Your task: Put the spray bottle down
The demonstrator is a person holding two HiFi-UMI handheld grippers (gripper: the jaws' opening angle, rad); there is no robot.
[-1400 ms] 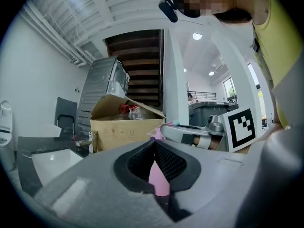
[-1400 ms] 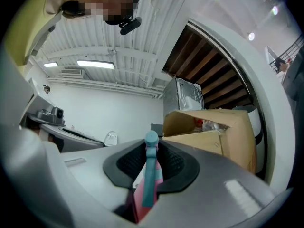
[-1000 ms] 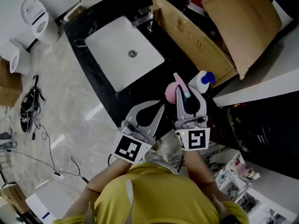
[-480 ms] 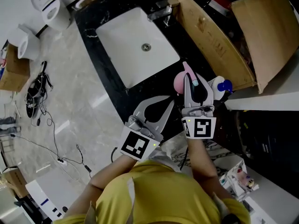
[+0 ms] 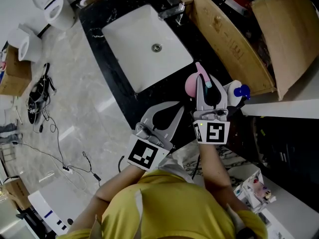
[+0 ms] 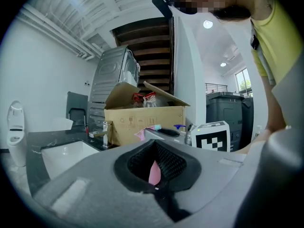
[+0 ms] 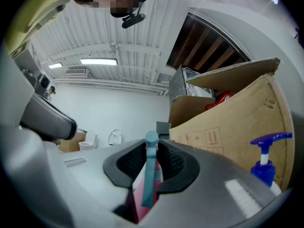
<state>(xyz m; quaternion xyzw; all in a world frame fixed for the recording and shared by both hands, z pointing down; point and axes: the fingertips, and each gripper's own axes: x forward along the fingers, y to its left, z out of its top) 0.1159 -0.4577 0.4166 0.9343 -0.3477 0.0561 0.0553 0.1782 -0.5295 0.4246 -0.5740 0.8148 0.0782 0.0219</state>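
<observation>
A pink spray bottle (image 5: 191, 86) with a teal trigger (image 7: 151, 172) sits between the jaws of my right gripper (image 5: 204, 83), which is shut on its neck. The bottle is over the black counter (image 5: 164, 91), between the sink and the cardboard box. I cannot tell whether its base touches the counter. My left gripper (image 5: 178, 107) is just to the left, near the counter's front edge, its jaws shut with nothing in them. In the left gripper view, a sliver of the pink bottle (image 6: 154, 171) shows beyond the closed jaws.
A white pump bottle with a blue top (image 5: 236, 90) stands right beside the held bottle, against a large open cardboard box (image 5: 234, 39). A white sink (image 5: 144, 39) with a faucet (image 5: 174, 6) lies further back. Cables (image 5: 55, 153) trail on the marble floor at left.
My right gripper has carried the pink bottle a little further over the counter and lower. The left gripper has shifted slightly along with it. Both have barely moved in the last half second.
</observation>
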